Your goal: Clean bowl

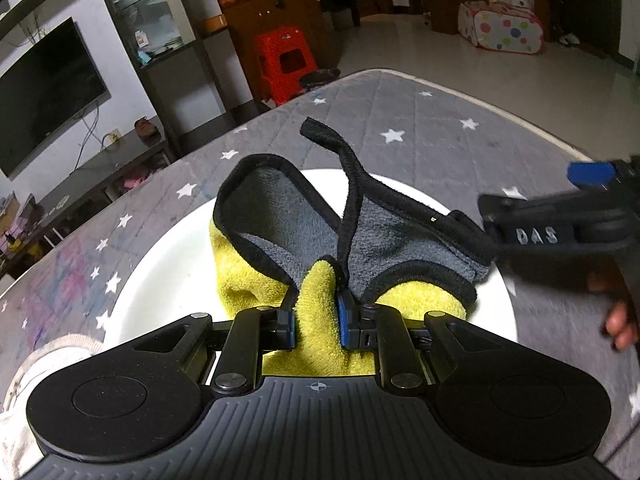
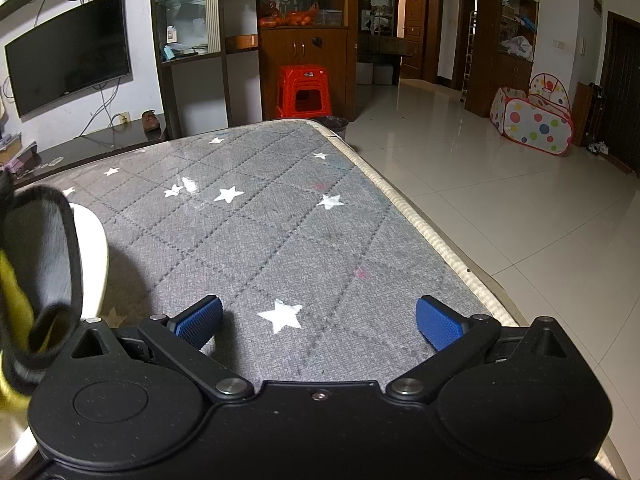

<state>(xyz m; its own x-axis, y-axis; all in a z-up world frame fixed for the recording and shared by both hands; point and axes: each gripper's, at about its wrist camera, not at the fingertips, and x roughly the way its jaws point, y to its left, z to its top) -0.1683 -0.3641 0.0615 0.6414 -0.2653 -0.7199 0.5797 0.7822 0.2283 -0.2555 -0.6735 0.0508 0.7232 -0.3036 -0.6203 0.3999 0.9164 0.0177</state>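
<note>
**Cloth in the bowl, wiping under way**

The left gripper (image 1: 316, 320) is clamped on a bunched fold of the yellow-and-grey cloth (image 1: 280, 248), its blue pads pressing the yellow pile from both sides. The cloth sits inside the white bowl (image 1: 168, 264), which rests on the grey star-printed mat (image 1: 420, 128), near the mat's left side as the right wrist view shows it. Most of the cloth is heaped over the bowl's middle and right part, with a black-edged corner standing up toward the far rim.

The right gripper (image 2: 320, 322) hangs empty over the mat just right of the bowl, its jaws spread wide and nothing between them.

By my reading, the wiping step is in hand: cloth is gathered and down in the bowl. The bare left inner wall looks clean and white, but the part under the cloth is hidden, so how much wiping is left cannot be told. Lifting the cloth out remains.
</note>
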